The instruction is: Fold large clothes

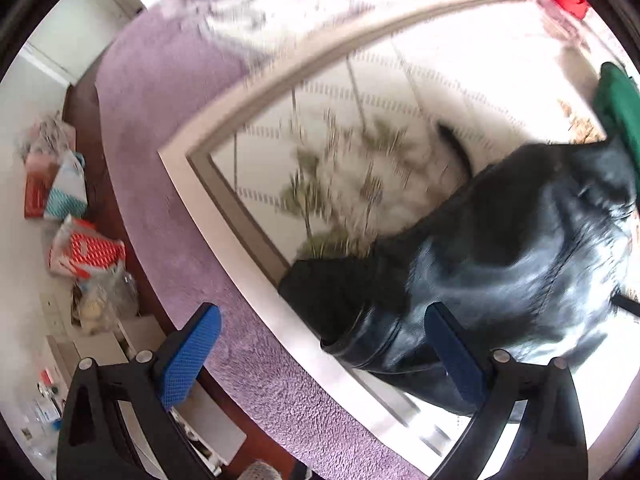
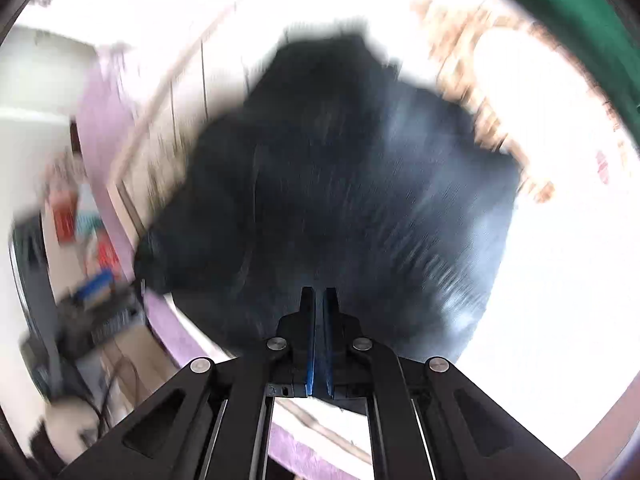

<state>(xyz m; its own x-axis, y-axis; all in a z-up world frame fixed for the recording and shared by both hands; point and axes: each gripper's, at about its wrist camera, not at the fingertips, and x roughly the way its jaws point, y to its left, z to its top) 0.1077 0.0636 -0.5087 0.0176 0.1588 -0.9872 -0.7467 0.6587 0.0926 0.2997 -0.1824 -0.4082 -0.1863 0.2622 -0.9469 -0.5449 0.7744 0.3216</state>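
Observation:
A black shiny jacket (image 1: 500, 248) lies on a white patterned sheet (image 1: 360, 92), its cuffed sleeve end (image 1: 352, 336) near the sheet's front border. My left gripper (image 1: 320, 352) is open, its blue pads (image 1: 188, 356) spread either side of the sleeve end, just above it. In the right wrist view the jacket (image 2: 340, 184) fills the middle, blurred by motion. My right gripper (image 2: 319, 296) is shut, fingers together over the jacket's near edge; whether cloth is pinched between them is not visible.
A purple fleece blanket (image 1: 160, 128) borders the sheet. Bags and packets (image 1: 72, 216) lie on the floor at left. A green cloth (image 1: 616, 112) sits at the right edge, and also shows in the right wrist view (image 2: 580, 12).

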